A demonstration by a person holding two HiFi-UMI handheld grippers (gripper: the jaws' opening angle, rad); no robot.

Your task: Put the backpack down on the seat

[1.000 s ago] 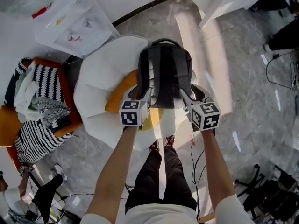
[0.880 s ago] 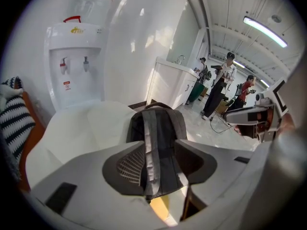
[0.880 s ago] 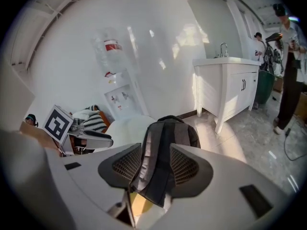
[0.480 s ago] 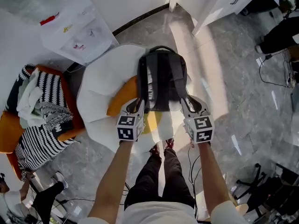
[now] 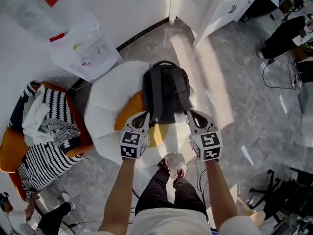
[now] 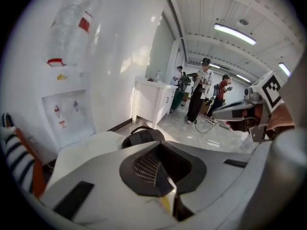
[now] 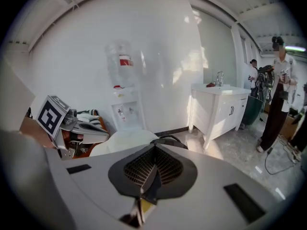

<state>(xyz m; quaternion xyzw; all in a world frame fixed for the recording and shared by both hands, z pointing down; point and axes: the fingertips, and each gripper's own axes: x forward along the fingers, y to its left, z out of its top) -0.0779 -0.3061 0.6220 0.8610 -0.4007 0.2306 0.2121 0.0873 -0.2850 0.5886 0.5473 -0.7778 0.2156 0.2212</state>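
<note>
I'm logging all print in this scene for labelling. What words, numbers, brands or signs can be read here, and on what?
No readable words anywhere.
On the water bottle: a red label, print too blurred to read.
On the water dispenser: small yellow and red marks, too small to read.
On the left gripper and right gripper: black-and-white square markers, patterns only, no letters.
On the backpack: no print shows.

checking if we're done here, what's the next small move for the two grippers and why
Probably just draw both back and stop: the dark grey fabric backpack already stands on the white round seat, and the left gripper and right gripper have just closed empty, clear of it.
</note>
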